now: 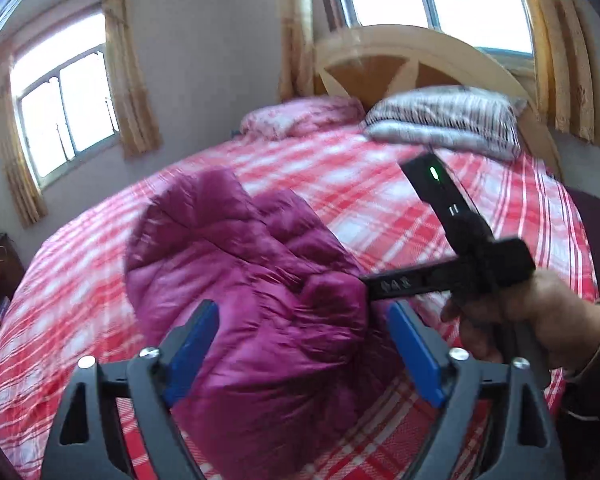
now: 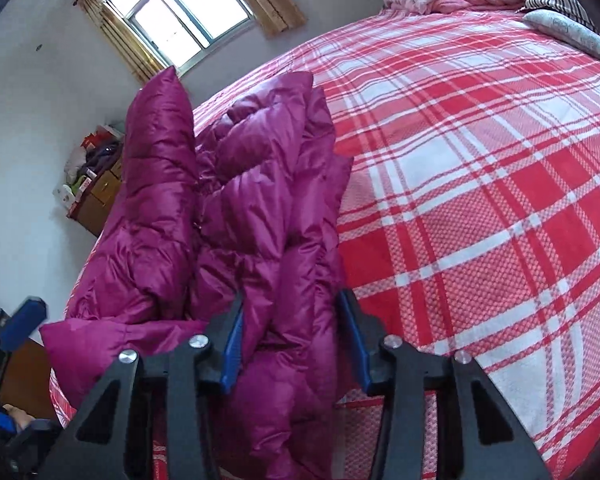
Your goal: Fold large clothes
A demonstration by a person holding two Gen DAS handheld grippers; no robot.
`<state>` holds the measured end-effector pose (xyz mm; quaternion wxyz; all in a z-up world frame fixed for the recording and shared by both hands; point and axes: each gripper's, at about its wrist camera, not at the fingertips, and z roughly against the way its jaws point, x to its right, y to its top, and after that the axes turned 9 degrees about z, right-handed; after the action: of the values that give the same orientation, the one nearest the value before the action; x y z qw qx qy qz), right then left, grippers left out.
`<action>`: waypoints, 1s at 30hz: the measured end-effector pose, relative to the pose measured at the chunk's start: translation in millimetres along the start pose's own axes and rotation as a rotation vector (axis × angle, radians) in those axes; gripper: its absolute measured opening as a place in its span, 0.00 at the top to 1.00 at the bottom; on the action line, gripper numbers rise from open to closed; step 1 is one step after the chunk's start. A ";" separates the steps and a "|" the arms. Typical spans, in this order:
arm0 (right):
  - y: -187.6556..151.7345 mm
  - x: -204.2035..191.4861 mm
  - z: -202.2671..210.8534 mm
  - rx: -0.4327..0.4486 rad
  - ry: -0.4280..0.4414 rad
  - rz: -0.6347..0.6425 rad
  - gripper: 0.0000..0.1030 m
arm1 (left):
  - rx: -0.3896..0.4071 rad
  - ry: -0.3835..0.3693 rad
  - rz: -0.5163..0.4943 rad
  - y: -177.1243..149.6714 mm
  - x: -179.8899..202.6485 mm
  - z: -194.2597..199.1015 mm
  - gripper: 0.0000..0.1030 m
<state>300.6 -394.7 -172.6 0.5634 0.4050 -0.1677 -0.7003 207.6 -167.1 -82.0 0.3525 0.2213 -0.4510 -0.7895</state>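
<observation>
The magenta down jacket (image 2: 236, 216), crumpled on the bed (image 2: 480, 200), appears light, puffy and slippery; left hand-held gripper (image 1: 304, 344) gapes empty, right hand-held gripper (image 2: 290, 344) straddles a hem fold, grip unconfirmed.

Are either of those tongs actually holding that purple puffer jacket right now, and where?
The left tongs are open and hold nothing. The right tongs straddle a fold at the near edge of the puffer jacket; whether their pads pinch it cannot be told.

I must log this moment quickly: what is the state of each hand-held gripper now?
Left hand-held gripper: open, holding nothing.
Right hand-held gripper: part closed around a fold of the purple jacket; grip cannot be told.
</observation>
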 end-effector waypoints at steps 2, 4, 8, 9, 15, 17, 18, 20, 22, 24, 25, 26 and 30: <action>-0.5 -0.7 3.5 -0.001 -0.011 -0.003 0.54 | 0.063 0.057 0.041 7.6 -23.1 4.7 0.12; -2.6 -1.4 8.8 0.005 -0.020 -0.009 0.54 | 0.081 0.172 0.110 18.0 -54.6 -13.2 0.07; -3.9 -10.4 30.8 0.064 -0.085 -0.017 0.52 | -0.024 0.387 0.139 17.9 -103.5 -88.5 0.07; -3.6 -15.8 42.5 0.100 -0.108 -0.022 0.50 | -0.068 0.406 0.141 13.8 -112.3 -109.6 0.07; 35.7 -50.0 76.3 0.198 -0.051 0.038 0.44 | -0.029 0.347 0.123 4.5 -88.1 -127.9 0.07; 52.9 -61.4 67.4 0.167 -0.044 0.075 0.42 | -0.004 0.366 0.074 5.1 -74.9 -125.7 0.07; 59.2 -65.8 57.6 0.142 -0.047 0.092 0.41 | 0.003 0.350 0.075 6.2 -71.1 -124.3 0.07; 67.9 -63.9 30.8 0.087 -0.078 0.065 0.41 | 0.002 0.317 0.089 8.3 -65.6 -126.4 0.07; 67.4 -56.8 7.1 0.035 -0.105 0.035 0.44 | 0.002 0.318 0.072 10.5 -60.1 -129.2 0.07; 59.3 -47.2 -3.0 0.023 -0.100 0.019 0.76 | 0.004 0.314 0.060 9.6 -60.8 -127.0 0.07; 53.5 -43.2 -7.1 0.007 -0.085 0.013 0.83 | 0.000 0.312 0.068 10.6 -62.4 -126.8 0.07; 48.1 -40.1 -6.8 0.010 -0.085 0.013 0.86 | -0.007 0.316 0.076 12.3 -64.3 -124.3 0.07; 34.1 -23.7 9.2 0.066 -0.089 -0.017 0.90 | 0.010 0.367 0.145 25.2 -70.8 -119.1 0.07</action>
<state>316.8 -385.3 -134.4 0.5357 0.3931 -0.2122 -0.7166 342.4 -188.5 -116.9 0.4837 0.3299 -0.3979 -0.7063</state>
